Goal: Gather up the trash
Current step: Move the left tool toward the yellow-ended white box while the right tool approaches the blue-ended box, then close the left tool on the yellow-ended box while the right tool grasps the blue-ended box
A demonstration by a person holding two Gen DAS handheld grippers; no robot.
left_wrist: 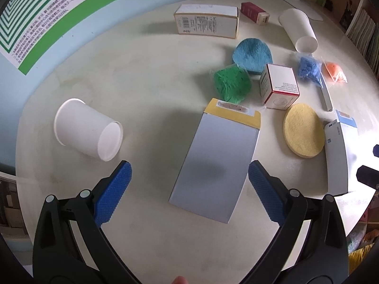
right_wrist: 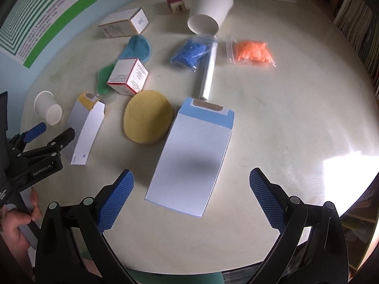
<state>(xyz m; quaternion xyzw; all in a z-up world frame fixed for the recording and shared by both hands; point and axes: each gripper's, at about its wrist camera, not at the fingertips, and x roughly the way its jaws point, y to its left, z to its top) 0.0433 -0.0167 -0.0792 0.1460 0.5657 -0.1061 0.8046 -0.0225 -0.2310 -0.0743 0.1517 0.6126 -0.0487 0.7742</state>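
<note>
Left hand-held gripper (left_wrist: 189, 172) — jaws spread wide, empty, poised over the pale round worktop (left_wrist: 142, 75). Between its fingers: flat grey carton with yellow flap (left_wrist: 216, 158). Ahead-left: white paper cup on its side (left_wrist: 88, 130).

Right hand-held gripper (right_wrist: 190, 179) — likewise spread, empty. Between its fingers: flat white carton with blue flap (right_wrist: 194, 156). Ahead-left, beside it: round yellow sponge (right_wrist: 147, 117). Farther ahead: silver tube (right_wrist: 208, 71), bagged blue (right_wrist: 190, 53) and orange (right_wrist: 252, 52) scraps.

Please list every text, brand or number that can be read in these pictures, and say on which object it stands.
"GenRobot.AI": on the black body of the left gripper, seen in the right wrist view.
Green-striped wall poster: printed lines too small to read.
Boxes on the table: barcodes and print too blurred to read.
</note>
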